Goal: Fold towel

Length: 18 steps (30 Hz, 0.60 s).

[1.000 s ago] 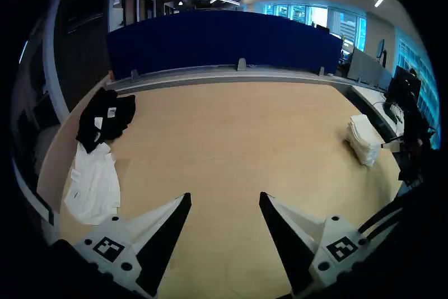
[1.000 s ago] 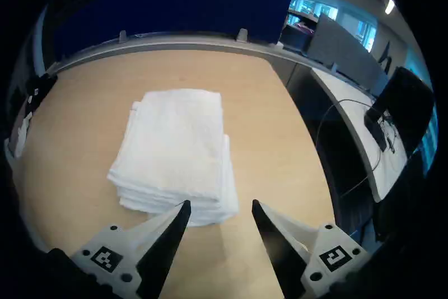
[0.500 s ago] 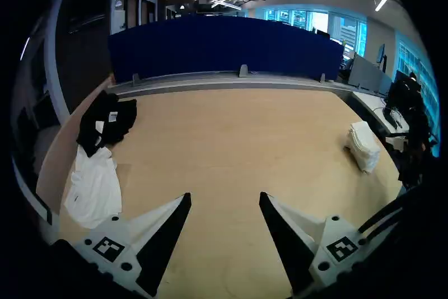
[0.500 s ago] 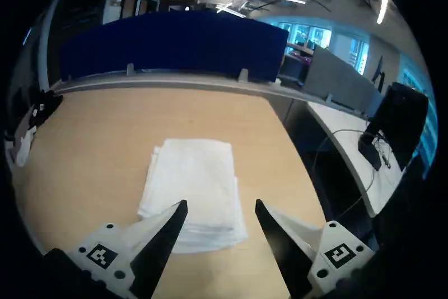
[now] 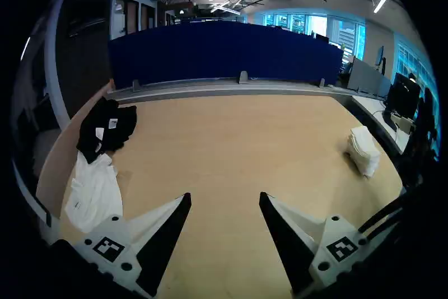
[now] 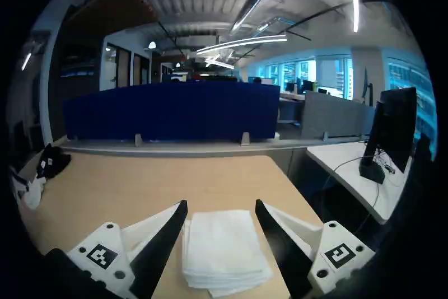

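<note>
A stack of folded white towels (image 6: 224,251) lies on the wooden table, low in the right gripper view between and below my right gripper's fingers. My right gripper (image 6: 221,212) is open above it and holds nothing. In the left gripper view the same stack (image 5: 364,150) sits near the table's right edge. My left gripper (image 5: 224,201) is open over bare tabletop, empty. A loose white cloth (image 5: 95,191) lies at the table's left edge, with a black garment (image 5: 106,125) just beyond it.
A blue partition (image 5: 224,52) runs along the far side of the table (image 5: 235,136). To the right is another desk (image 6: 350,173) with a dark monitor (image 6: 395,128) and cables. The black garment (image 6: 50,163) and white cloth (image 6: 31,192) lie at the far left.
My right gripper has pulled back and tilted upward, so the towel stack slid from the middle of its view to the bottom. The left gripper view has barely shifted.
</note>
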Available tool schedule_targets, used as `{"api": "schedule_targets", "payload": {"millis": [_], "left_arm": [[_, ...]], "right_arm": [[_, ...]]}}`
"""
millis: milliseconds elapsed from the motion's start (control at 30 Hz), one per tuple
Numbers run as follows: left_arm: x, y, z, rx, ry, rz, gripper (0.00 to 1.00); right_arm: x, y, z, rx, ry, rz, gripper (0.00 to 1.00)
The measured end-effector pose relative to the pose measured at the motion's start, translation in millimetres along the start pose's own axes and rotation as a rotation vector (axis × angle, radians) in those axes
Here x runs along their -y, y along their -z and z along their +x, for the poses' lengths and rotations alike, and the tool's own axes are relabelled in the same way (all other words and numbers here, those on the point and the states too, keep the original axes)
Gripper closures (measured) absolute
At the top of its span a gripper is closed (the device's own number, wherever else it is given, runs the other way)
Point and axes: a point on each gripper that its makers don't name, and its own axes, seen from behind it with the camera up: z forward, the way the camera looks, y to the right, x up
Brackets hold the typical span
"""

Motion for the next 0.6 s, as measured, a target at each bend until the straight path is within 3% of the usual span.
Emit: {"api": "schedule_targets", "payload": {"millis": [267, 600], "left_arm": [[7.2, -2.8, 10, -0.040, 0.009, 0.007, 0.10], [19.7, -9.6, 46, -0.162, 0.027, 0.024, 0.10]], "right_arm": [[21, 2.1, 21, -0.061, -0.054, 0.014, 0.07], [71, 7.0, 50, -0.128, -0.014, 0.046, 0.06]]}}
